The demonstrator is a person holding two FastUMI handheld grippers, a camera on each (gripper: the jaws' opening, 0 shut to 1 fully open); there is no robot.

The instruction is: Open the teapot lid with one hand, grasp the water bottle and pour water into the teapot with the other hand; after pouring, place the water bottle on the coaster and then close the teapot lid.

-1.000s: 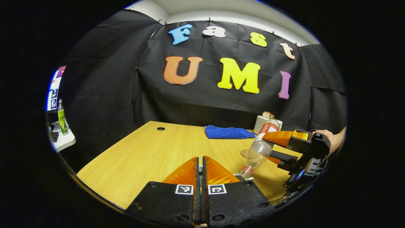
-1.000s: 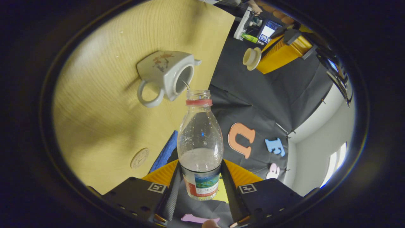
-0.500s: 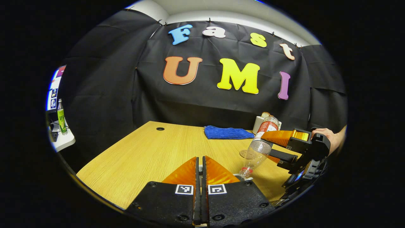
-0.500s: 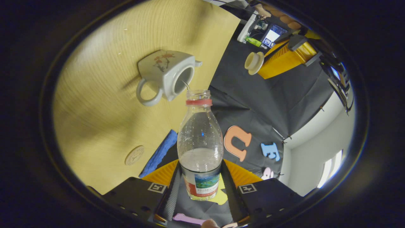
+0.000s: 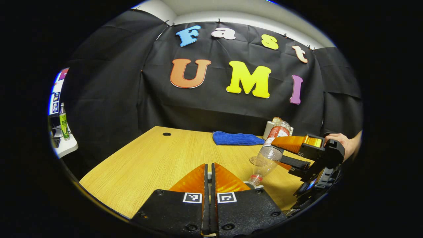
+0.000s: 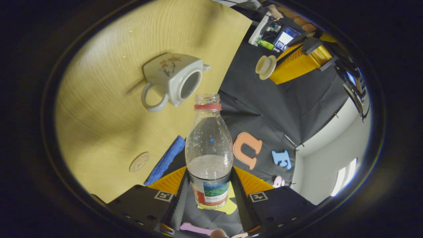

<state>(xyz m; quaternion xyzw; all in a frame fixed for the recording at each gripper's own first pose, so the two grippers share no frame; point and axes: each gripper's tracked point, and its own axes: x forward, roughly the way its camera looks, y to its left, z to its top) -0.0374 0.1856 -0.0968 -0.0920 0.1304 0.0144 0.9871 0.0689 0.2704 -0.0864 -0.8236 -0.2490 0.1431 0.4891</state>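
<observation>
Now the right gripper (image 6: 209,195) fingers clamp the water bottle (image 6: 209,148), tipped toward the open teapot (image 6: 173,81) at eleven o'clock; drifting could spill onto the surface (image 6: 109,132). The left gripper (image 6: 281,66) pinches the lid (image 6: 265,66).

The left gripper (image 5: 208,175) has its two fingers pressed close together at the bottom. Past them is a wooden table (image 5: 158,162) with a blue cloth (image 5: 236,138) at the back. On the right, a hand (image 5: 340,143) holds the right gripper (image 5: 287,152), which squeezes a water bottle (image 5: 269,153) tipped mouth-down.
</observation>
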